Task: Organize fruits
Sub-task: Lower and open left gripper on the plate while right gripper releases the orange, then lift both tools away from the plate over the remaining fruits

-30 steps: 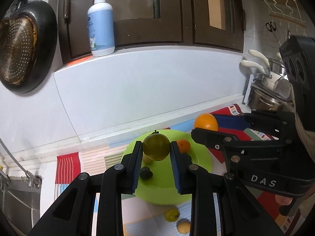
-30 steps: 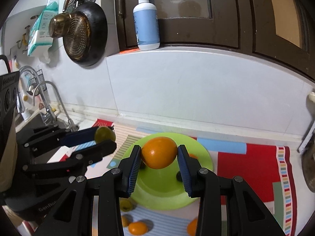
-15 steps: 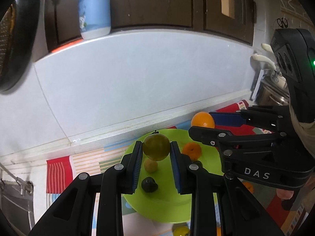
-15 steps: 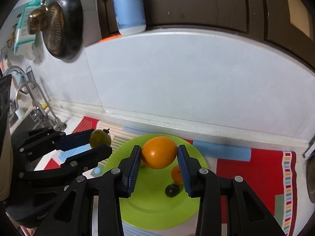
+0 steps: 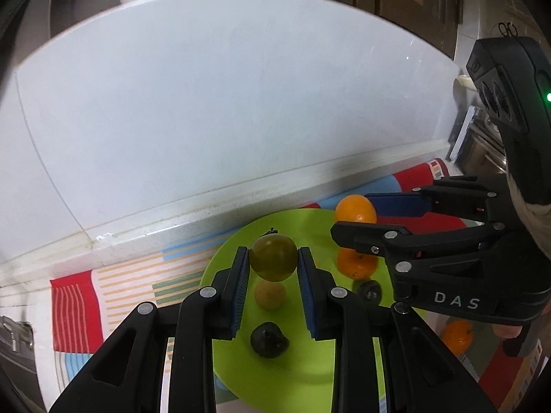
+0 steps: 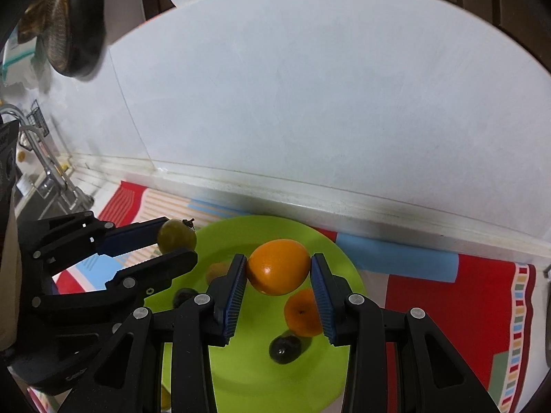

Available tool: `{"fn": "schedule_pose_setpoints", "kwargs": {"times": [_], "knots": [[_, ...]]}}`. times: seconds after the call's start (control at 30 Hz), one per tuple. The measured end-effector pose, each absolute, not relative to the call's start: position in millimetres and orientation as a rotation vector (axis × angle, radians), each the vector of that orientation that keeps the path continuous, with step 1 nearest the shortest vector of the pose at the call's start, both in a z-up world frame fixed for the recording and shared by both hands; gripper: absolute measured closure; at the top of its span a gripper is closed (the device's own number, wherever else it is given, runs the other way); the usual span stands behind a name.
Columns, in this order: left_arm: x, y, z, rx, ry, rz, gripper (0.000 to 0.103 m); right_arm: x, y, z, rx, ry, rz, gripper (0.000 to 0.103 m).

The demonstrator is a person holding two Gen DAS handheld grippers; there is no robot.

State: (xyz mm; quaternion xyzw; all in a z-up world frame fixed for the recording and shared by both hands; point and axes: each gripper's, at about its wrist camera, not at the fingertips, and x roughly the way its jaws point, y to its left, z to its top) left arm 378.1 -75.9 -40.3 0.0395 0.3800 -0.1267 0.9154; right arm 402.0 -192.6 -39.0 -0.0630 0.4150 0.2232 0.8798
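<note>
While both grippers hang above the lime-green plate [image 5: 310,378], each carries one fruit. The left gripper [image 5: 273,265] has its jaws clenched on a green-yellow round fruit [image 5: 273,256] with a small dark stem on top, pinched between the blue pads [image 5: 240,289] and held clear of the plate. The right gripper [image 6: 278,275] grasps an orange [image 6: 278,266] the same way, its blue-lined jaws pressed against the fruit's two sides, also raised above the plate [image 6: 275,389].

On the plate lie four pieces: a smaller orange citrus [image 6: 303,313] just beneath the held orange, a dark round fruit [image 6: 284,347] near it, a small tan-yellow fruit [image 5: 269,294] directly under the left gripper's load, and another dark fruit [image 5: 269,339] closer to the camera. Seen from the left wrist, the right gripper [image 5: 354,220] reaches in from the right with the orange [image 5: 355,209] at its tip; from the right wrist, the left gripper [image 6: 175,244] comes in from the left with its green fruit [image 6: 176,240] over the plate's rim.

The plate sits on a striped, multicoloured mat [image 6: 465,296] spread over the surface, against a white tiled wall [image 6: 310,103]. Another orange [image 5: 456,335] rests on the mat beside the plate, partly behind the right gripper's body. A faucet [image 6: 44,168] stands at the far left, and a dark pan [image 6: 74,20] hangs on the wall above it.
</note>
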Motion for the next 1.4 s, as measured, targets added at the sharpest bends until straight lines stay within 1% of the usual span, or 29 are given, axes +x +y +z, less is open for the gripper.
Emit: {"fn": "schedule_pose_setpoints", "kwargs": {"times": [0.6, 0.7, 0.77, 0.8, 1.2, 1.27, 1.4], "knots": [[403, -80, -64, 0.088, 0.837, -0.296, 0.074, 423, -184, -69, -0.140, 0.936, 0.470, 0.064], [403, -79, -64, 0.089, 0.832, -0.296, 0.073, 423, -184, -71, -0.131, 0.935, 0.473, 0.064], [402, -79, -63, 0.090, 0.827, -0.300, 0.068, 423, -186, -71, -0.124, 0.936, 0.475, 0.064], [401, -79, -62, 0.093, 0.825, -0.300, 0.068, 423, -187, -71, -0.119, 0.934, 0.476, 0.063], [375, -70, -37, 0.096, 0.792, -0.230, 0.068, 399, -200, -48, -0.123, 0.881, 0.455, 0.063], [369, -69, -30, 0.090, 0.784, -0.226, 0.063, 392, -202, -43, -0.121, 0.866, 0.455, 0.063], [352, -69, -16, 0.083, 0.759, -0.210, 0.061, 376, -204, -30, -0.110, 0.839, 0.458, 0.063]]}}
